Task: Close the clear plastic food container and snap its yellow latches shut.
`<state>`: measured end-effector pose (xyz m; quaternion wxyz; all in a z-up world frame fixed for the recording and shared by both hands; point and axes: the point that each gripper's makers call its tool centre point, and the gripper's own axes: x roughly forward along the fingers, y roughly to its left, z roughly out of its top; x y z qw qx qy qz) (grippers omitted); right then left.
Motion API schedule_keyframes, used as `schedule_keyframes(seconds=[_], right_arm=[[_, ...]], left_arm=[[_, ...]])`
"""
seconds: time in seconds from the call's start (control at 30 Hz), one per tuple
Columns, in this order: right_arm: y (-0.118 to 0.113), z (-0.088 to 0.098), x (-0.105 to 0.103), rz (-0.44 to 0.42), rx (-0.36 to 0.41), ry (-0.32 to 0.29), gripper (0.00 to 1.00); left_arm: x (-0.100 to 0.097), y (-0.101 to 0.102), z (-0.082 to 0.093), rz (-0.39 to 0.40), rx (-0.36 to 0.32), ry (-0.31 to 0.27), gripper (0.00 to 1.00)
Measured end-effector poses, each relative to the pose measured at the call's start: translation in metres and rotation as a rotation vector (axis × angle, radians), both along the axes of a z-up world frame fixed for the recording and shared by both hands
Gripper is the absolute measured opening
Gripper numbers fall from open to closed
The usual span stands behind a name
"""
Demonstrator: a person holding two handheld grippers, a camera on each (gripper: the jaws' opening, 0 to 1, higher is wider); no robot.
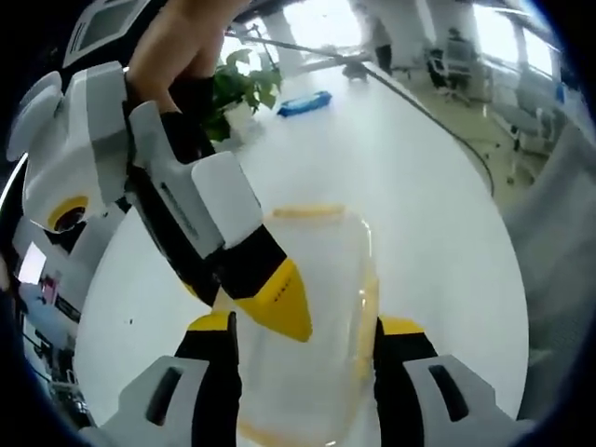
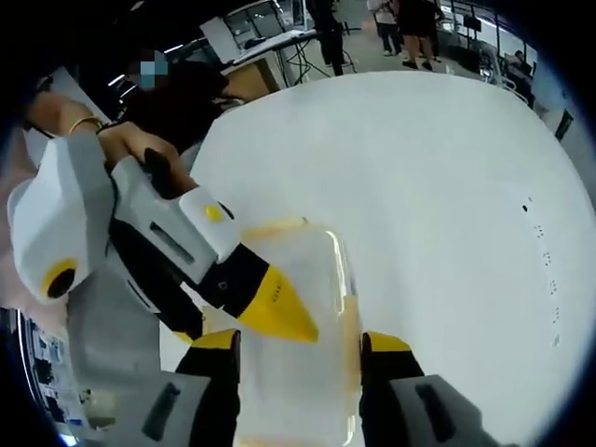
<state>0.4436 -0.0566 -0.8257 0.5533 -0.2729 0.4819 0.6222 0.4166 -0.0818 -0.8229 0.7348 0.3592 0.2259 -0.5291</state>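
Lid: sitting on container [image 1: 307, 307], centre frame.
Latches: appearing unsnapped; pressing remaining.
Left gripper [image 1: 307, 335]: straddling container, wide.
Right gripper [image 2: 298, 349]: straddling, wide.

Both views look steeply down, at close range, onto the white table [image 1: 419, 214]. Each shows the same clear container [image 1: 307, 307] low in frame, between its own jaws.
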Motion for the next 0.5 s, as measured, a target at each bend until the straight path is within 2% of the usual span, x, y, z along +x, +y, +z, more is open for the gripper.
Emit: schedule_keyframes(seconds=[0.23, 0.5], right_arm=[[-0.0007, 0.0008, 0.001, -0.021, -0.008, -0.039, 0.49], [-0.0008, 0.004, 0.0012, -0.061, -0.03, -0.106, 0.49]], left_arm=[[-0.0001, 0.0002, 0.0026, -0.002, -0.026, 0.036, 0.55], [-0.0008, 0.0003, 0.003, -0.007, -0.024, 0.037, 0.55]])
